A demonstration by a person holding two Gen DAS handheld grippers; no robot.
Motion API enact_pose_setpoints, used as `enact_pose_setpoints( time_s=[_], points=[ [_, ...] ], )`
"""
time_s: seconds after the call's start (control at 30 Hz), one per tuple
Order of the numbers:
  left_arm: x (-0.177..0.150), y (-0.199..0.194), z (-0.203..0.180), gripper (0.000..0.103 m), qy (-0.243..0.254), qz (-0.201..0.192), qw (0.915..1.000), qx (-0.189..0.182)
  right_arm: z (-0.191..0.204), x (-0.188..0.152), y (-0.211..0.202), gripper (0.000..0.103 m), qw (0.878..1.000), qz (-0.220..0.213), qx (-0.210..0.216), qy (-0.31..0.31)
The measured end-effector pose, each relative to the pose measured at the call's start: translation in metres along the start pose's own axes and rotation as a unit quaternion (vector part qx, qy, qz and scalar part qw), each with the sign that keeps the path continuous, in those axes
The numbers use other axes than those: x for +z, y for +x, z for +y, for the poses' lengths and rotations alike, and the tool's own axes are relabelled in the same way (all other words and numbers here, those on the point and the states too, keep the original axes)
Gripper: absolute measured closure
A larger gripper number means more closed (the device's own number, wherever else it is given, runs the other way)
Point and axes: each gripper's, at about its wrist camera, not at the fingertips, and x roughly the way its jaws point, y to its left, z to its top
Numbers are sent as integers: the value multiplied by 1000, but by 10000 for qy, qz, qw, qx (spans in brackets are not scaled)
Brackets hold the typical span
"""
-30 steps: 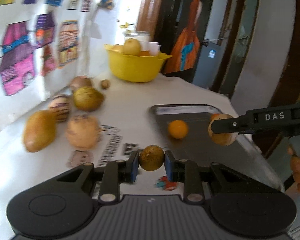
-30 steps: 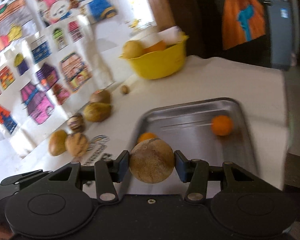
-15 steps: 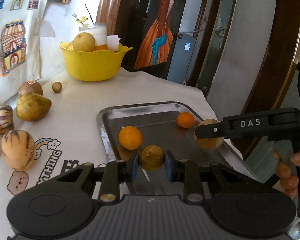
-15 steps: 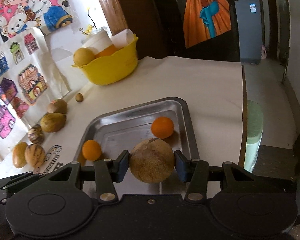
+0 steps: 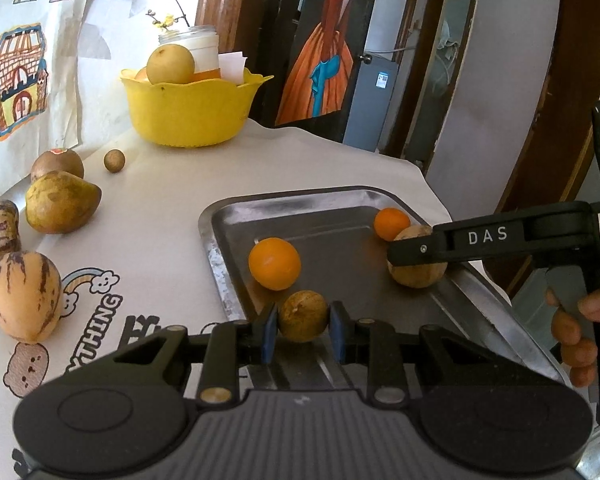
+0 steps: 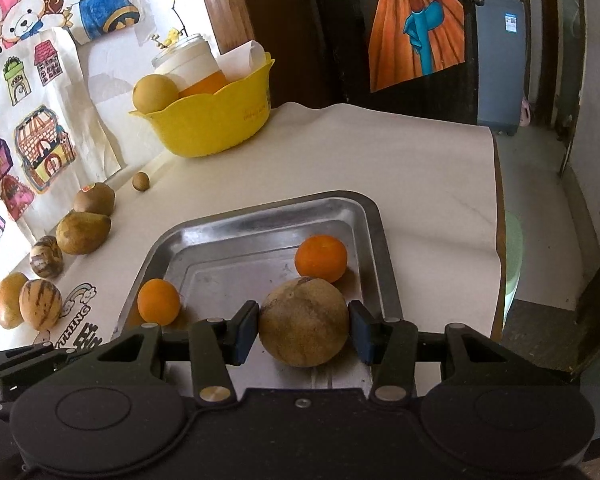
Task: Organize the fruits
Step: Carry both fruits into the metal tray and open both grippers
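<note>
Over the steel tray (image 5: 216, 248), you have brought both grippers in from the tabletop side within the last second. Your left gripper (image 5: 303, 326) clamps a small brown fruit (image 5: 302, 315); your right gripper (image 6: 303, 330) clamps a larger one (image 6: 303, 322). Both hang low beside two oranges (image 6: 321, 258), ready for release.

yellow bowl (image 5: 188, 114), silver tray (image 5: 220, 248), orange tangerines (image 5: 275, 263), purple-striped tan melon (image 5: 25, 295)

Orange-dress painting (image 6: 416, 20), house drawings (image 5: 18, 76) on wall, white jar (image 5: 196, 46)
</note>
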Motion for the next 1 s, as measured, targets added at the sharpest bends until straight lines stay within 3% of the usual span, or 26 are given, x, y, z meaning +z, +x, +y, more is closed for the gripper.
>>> enact_pose_setpoints(
  time_s=[0.33, 0.43, 0.53, 0.6, 0.67, 0.77, 1.0],
  points=[
    [-1, 1, -4, 73, 32, 58, 10000, 62, -5, 1, -2, 52, 9999, 20, -17, 117],
    [0, 0, -5, 68, 22, 88, 9999, 58, -8, 1, -3, 51, 9997, 63, 21, 237],
    [1, -5, -6, 55, -9, 51, 10000, 7, -10, 1, -8, 50, 9993, 36, 85, 351],
    [1, -11, -9, 41, -1, -10, 10000, 11, -12, 4, -14, 49, 9992, -10, 113, 395],
    [2, -18, -14, 33, 73, -72, 9998, 148, -12, 6, -21, 47, 9989, -65, 172, 439],
    [1, -31, -15, 32, 44, -151, 9996, 231, -11, 9, -38, 40, 9984, -219, 241, 464],
    [1, -77, -8, 12, -313, -509, 9972, 448, 0, 5, -89, 21, 9969, -602, 418, 288]
  ],
)
